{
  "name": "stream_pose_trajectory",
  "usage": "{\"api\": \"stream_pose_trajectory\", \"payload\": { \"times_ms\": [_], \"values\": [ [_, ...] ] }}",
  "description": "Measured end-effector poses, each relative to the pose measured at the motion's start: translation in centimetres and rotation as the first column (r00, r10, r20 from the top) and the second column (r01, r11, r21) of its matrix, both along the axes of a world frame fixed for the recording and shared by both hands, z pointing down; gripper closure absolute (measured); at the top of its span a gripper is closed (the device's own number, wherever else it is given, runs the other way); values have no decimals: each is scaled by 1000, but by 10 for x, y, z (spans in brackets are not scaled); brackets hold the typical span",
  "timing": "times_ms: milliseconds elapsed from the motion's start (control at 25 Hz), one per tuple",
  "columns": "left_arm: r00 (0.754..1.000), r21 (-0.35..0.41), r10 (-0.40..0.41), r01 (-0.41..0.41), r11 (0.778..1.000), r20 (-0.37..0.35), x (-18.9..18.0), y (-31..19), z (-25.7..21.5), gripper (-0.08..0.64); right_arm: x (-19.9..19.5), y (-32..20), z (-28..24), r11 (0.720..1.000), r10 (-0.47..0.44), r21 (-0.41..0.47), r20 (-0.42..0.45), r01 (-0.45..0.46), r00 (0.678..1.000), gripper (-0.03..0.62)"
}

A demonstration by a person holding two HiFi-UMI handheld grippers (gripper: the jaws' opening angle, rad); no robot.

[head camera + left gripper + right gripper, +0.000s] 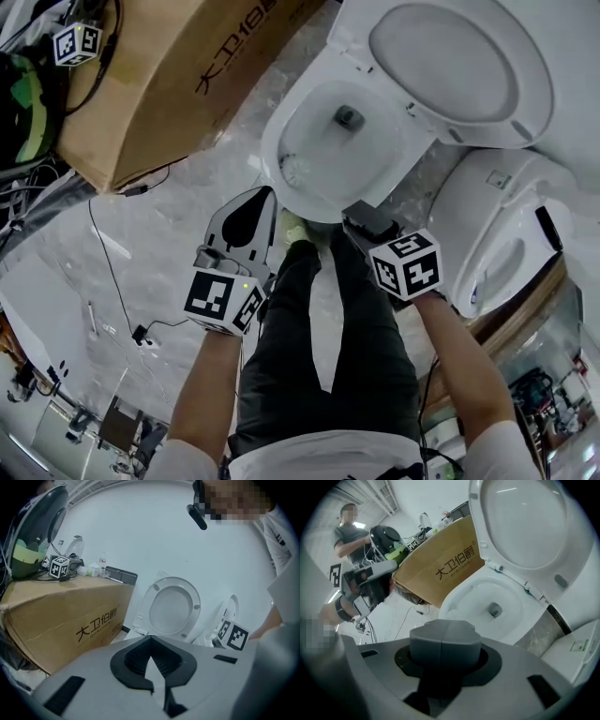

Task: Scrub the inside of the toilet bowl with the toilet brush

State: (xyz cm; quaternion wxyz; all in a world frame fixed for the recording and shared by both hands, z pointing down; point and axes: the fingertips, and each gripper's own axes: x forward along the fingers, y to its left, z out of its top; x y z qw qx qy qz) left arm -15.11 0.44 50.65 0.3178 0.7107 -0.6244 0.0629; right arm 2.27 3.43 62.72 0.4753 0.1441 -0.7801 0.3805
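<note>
**Gripper status and obstructions at the toilet bowl**

Position: in the head view the toilet bowl [309,131] lies at 12 o'clock from both grippers. Its lid [450,66] is raised toward 2 o'clock, so the opening is uncovered. The drain [349,117] shows at the bottom of the bowl.

Left gripper [255,208]: held just short of the bowl's front rim, at 7 o'clock from the bowl. Its own view shows the ribbed pads standing a little apart, with a narrow wedge of gap between them and nothing in that gap.

Right gripper [361,225]: held at 6 o'clock from the bowl, close to the rim. Its own view shows the two jaw blocks pressed together along a single seam, with nothing clamped.

Surroundings:
- A cardboard box [178,75] stands at 10 o'clock, close beside the bowl's left flank. A loose marker cube [77,44] and dark equipment rest on its far end.
- A second white toilet [497,234] stands at 3 o'clock, just beside the right gripper.
- Black cables [108,262] trail over the marbled floor [159,234] at 8 o'clock.
- The operator's dark trousers [319,347] fill the space between the two grippers. One shoe [295,227] sits at the bowl's front edge.
- The right gripper view shows another person [349,536] standing beyond the box.
</note>
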Motion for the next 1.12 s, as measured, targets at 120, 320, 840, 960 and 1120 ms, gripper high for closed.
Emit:
{"api": "stream_pose_trajectory", "payload": {
  "times_ms": [120,320,840,960,1120],
  "values": [
    [1000,-4,-11,11,1000,-25,3,3,-2,554,19,11,1,995,-97,-18,-54,96,994,433],
    [999,4,-16,16,1000,-31,10,5,-1,554,36,9,-5,977,-212,-9,-101,212,972,433],
    [998,-6,11,-12,1000,-61,49,-4,9,554,69,-7,-15,921,-382,-13,-236,390,894,433],
    [998,-10,20,-20,1000,-67,54,-8,12,554,72,-18,-19,903,-419,-28,-279,429,864,433],
    [997,-12,27,-28,1000,-69,62,-12,15,554,77,-29,-23,868,-480,-39,-317,494,818,433]
  ]
}}
